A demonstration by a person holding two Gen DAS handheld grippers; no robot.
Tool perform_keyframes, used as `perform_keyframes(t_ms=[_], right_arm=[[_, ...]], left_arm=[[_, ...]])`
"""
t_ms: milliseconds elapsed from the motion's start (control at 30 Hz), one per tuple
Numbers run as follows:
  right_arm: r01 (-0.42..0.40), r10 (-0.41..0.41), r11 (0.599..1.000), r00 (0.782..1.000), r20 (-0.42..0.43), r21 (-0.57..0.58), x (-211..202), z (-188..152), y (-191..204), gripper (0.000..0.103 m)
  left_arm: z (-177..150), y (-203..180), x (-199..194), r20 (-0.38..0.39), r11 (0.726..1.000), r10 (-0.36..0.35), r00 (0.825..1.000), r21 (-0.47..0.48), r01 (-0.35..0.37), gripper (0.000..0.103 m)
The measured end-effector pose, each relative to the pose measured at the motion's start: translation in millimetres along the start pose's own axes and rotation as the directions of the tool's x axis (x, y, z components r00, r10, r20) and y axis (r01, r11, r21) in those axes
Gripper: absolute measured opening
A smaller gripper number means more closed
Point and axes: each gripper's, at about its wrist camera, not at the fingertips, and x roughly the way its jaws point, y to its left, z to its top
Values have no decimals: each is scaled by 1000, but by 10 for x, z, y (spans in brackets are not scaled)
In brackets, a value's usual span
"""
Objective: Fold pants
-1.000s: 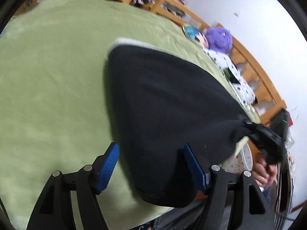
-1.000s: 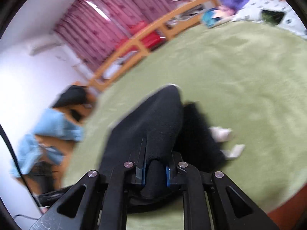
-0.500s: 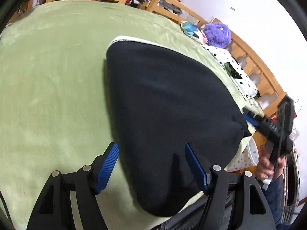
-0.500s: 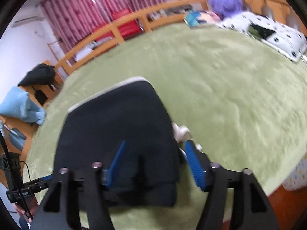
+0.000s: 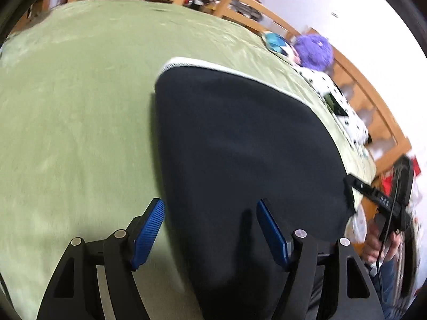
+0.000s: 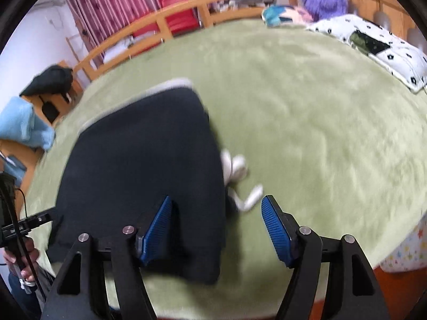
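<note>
The black pants [image 5: 240, 154] lie folded flat on the green blanket [image 5: 74, 122], with a pale waistband edge at the far end. They also show in the right wrist view [image 6: 141, 165], with white drawstrings [image 6: 237, 176] poking out at the right side. My left gripper [image 5: 210, 229] is open and empty over the near left edge of the pants. My right gripper [image 6: 216, 226] is open and empty over the near right edge. The right gripper also shows in the left wrist view [image 5: 373, 194], just off the pants' right corner.
A purple plush toy [image 5: 315, 50], a teal cushion [image 5: 277, 44] and a spotted white pillow [image 6: 373, 42] lie at the far right of the bed. A wooden rail [image 6: 186, 16] runs around it. Blue and black clothes [image 6: 24, 125] sit off the left side.
My right gripper opened and let go of the pants' corner, then drew back. The pants settled flat. My left gripper stayed open and barely moved.
</note>
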Motion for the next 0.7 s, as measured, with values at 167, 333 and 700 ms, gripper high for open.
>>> perform_keyframes(t_ms=[167,333,700], right_arm=[[-97,101,995,987,-123,34,522,279,-67,78],[-176,189,981,964,-187,86,822,312,-193,91],[-291,300,954,926,-230,73,1039,283,-87,79]], left_arm=[[195,117,276,-40,997,-14,999,-71,11,69],[253,156,508,-53,996,-39,998,-81,35,70],[343,207,557,-26,985,-150,988,-95,147,28]])
